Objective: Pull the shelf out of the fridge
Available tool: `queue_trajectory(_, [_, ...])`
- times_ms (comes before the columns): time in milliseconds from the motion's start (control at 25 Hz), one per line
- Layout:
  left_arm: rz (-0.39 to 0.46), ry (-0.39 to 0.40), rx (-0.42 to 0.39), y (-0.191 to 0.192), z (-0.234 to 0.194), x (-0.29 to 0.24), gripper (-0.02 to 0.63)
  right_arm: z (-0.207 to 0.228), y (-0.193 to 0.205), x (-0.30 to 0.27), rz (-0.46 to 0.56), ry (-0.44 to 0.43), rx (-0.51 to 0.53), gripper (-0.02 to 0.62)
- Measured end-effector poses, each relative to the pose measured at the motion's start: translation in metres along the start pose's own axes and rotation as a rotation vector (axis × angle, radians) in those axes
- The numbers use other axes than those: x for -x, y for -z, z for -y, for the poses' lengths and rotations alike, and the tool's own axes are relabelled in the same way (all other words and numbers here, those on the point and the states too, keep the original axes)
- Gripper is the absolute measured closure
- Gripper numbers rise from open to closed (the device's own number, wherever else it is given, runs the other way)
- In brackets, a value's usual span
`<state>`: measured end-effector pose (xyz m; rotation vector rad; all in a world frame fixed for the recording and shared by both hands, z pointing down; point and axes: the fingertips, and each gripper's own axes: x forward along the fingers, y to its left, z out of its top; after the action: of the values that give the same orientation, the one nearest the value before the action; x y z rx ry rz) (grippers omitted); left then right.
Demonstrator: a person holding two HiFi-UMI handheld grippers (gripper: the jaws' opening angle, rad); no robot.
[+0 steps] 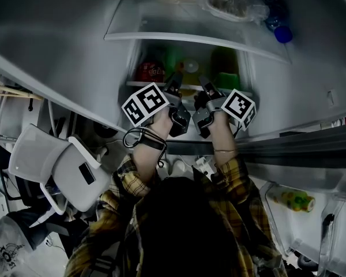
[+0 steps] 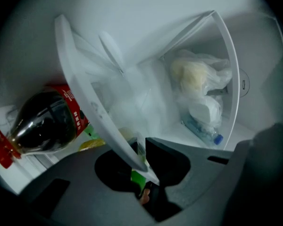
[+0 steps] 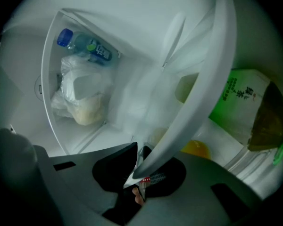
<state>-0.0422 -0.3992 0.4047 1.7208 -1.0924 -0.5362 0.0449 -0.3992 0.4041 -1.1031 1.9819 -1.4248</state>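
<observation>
Left gripper [image 2: 141,144] and right gripper [image 3: 141,147] clamp the shelf [image 2: 85,95], unclear from overhead.

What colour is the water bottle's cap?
Blue; the cap shows best in the right gripper view.

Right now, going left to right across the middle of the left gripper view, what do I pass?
Dark soda bottle with red label → shelf's white front edge → bagged food at the back. The small water bottle sits under the bag, so I leave it out.
</observation>
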Motion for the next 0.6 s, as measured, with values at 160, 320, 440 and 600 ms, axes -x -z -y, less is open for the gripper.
queue_trajectory(160, [-0.008,0.007,-0.001,0.004,0.002,0.007,0.541,-0.002,0.004,0.007,0.0,-0.002,0.004,0.535])
queue_trajectory(320, [-0.017,0.012,0.0,0.01,0.002,0.013,0.541,-0.002,0.008,0.014,0.005,-0.003,0.006,0.535])
queue_trajectory(440, [-0.019,0.015,0.001,0.014,0.003,0.018,0.541,-0.002,0.011,0.019,0.003,-0.004,0.006,0.535])
queue_trajectory(600, [-0.024,0.021,-0.001,0.017,0.004,0.025,0.541,-0.004,0.016,0.025,0.004,-0.003,0.01,0.535])
